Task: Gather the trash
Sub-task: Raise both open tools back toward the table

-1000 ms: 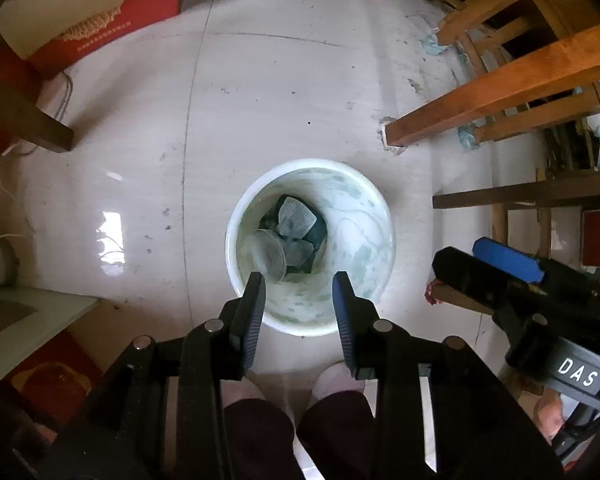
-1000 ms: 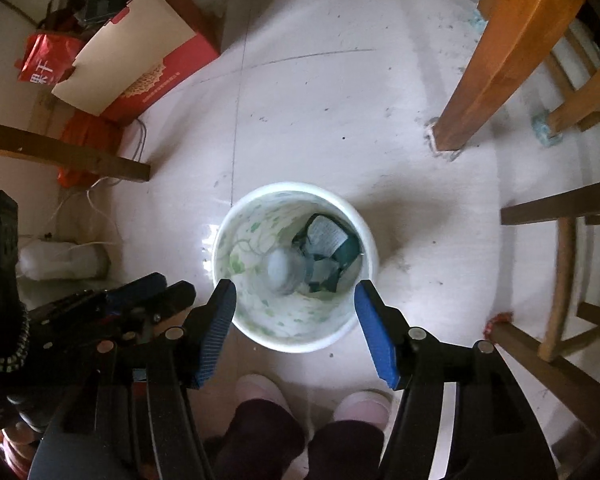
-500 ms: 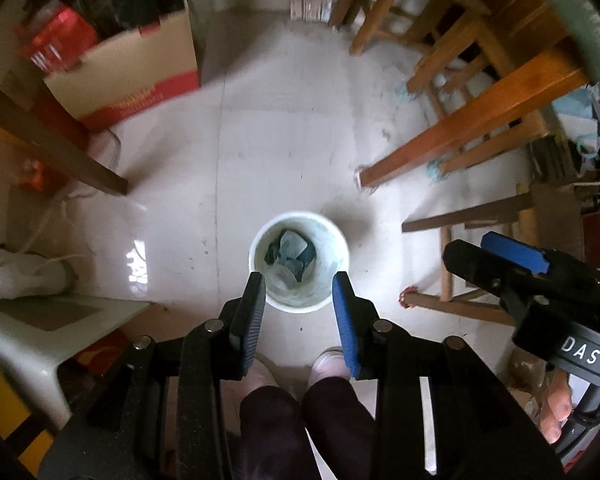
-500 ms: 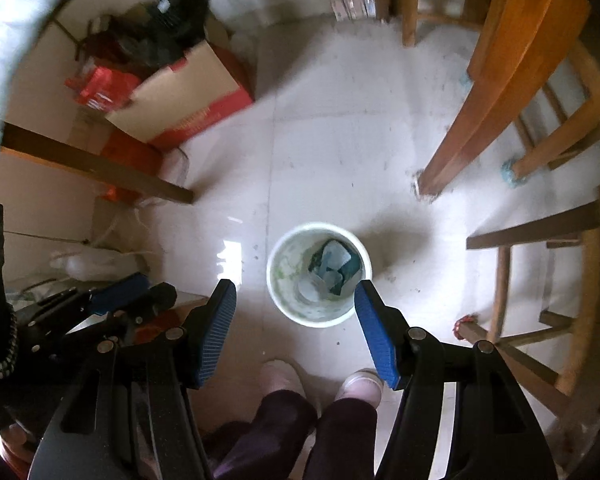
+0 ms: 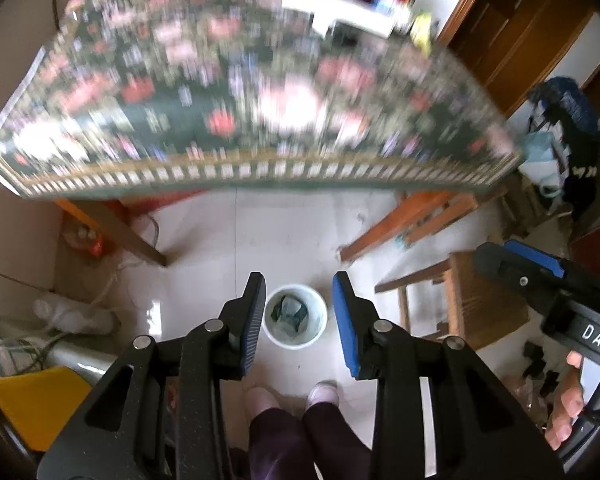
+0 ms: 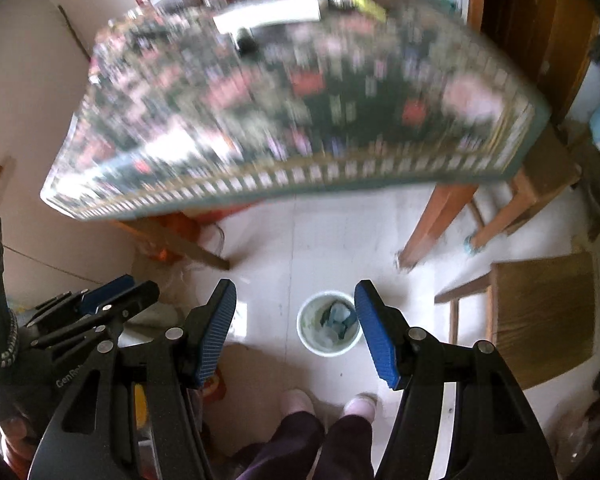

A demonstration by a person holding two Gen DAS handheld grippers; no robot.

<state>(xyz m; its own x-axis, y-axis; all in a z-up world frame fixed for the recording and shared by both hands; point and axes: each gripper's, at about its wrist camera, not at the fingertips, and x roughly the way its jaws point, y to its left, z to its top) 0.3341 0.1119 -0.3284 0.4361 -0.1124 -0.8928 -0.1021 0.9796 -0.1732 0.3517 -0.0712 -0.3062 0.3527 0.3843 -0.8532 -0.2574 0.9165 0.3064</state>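
Observation:
A white bin point(image 5: 295, 321) stands on the pale floor far below, with dark wrappers and clear plastic inside; it also shows in the right wrist view point(image 6: 329, 329). My left gripper point(image 5: 299, 322) is open and empty, high above the bin. My right gripper point(image 6: 296, 330) is open wider and empty, also high above the floor. A table with a flowered cloth point(image 5: 240, 92) fills the upper part of both views, blurred; it shows in the right wrist view point(image 6: 300, 120) too. A white flat object point(image 5: 336, 12) and blurred bottles lie at its far edge.
Wooden table legs point(image 5: 388, 228) and a wooden stool point(image 5: 480, 300) stand right of the bin. A yellow seat point(image 5: 28, 404) is at lower left. The person's feet point(image 5: 288, 396) are just behind the bin. A wooden stool point(image 6: 540, 312) shows at right.
Both grippers have risen far from just above the bin to above table height. The bin now looks small and the flowered tabletop has come into view. Both stay open.

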